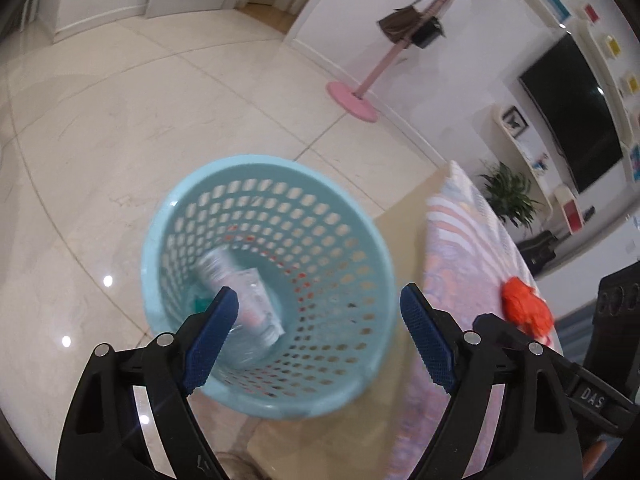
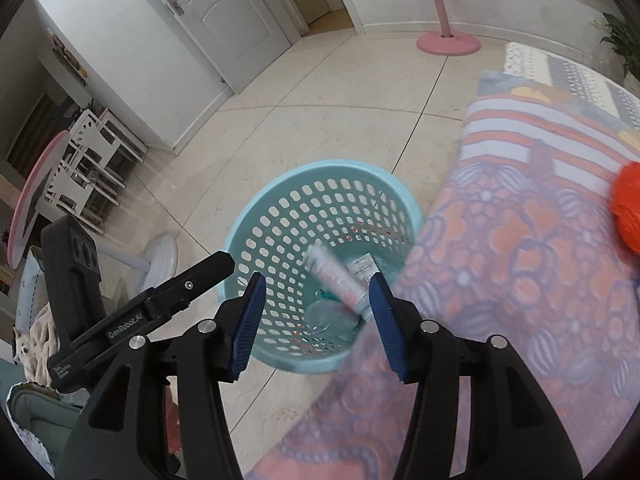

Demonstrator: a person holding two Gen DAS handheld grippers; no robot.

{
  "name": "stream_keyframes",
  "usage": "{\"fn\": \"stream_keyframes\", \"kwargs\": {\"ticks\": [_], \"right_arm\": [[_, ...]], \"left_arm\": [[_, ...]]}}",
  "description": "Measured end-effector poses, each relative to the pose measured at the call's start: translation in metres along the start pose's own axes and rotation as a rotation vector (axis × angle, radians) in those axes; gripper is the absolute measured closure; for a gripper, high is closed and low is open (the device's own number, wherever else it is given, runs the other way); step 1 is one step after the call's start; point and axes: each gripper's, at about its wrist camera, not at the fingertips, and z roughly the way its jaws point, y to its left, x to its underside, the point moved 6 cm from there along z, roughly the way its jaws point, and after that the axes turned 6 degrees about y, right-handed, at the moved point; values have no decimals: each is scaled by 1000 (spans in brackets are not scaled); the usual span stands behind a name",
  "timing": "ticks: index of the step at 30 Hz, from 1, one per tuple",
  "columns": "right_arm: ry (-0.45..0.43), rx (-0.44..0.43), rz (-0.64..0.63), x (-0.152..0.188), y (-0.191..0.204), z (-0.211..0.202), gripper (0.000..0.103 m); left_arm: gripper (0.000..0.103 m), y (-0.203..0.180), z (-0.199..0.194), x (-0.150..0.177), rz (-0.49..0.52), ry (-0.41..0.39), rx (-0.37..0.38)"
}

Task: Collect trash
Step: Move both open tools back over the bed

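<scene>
so one wrapper [image 1: 244, 300] already lies in the blue basket [image 1: 168, 216] below both tongs, left tongs [image 1: 316, 336] and right tongs [image 2: 316, 320] apart and empty; orange trash [image 1: 526, 310] right of them waits.

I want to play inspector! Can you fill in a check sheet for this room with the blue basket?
Surface: glossy tiled floor; patterned cloth beside the basket.
Job's things: blue basket holds a blurred tube and clear wrapping; orange crumpled trash lies on the cloth.
Clutter: nothing seen on the floor.
Claws: left claw open, empty; right claw open, empty.
Cables: nothing seen.
Surroundings: pink coat stand, television, plant, white door.
</scene>
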Motion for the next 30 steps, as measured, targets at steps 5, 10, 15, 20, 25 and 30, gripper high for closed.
{"fn": "stream_keyframes", "kwargs": {"ticks": [5, 10, 15, 20, 25, 30], "right_arm": [[-81, 20, -9, 5, -8, -51, 53], [-177, 58, -10, 15, -22, -108, 53], [-270, 130, 17, 32, -54, -170, 52], [-343, 225, 70, 51, -103, -222, 46], [-372, 309, 133, 63, -163, -254, 44], [-377, 390, 196, 67, -226, -267, 38]], "left_arm": [[22, -47, -21, 7, 82, -15, 46], [22, -107, -38, 17, 193, -27, 100], [22, -168, -42, 31, 286, -21, 158], [22, -227, -23, 46, 359, 13, 207], [22, -275, 13, 56, 417, 54, 220], [19, -306, 62, 55, 418, 108, 205]]}}
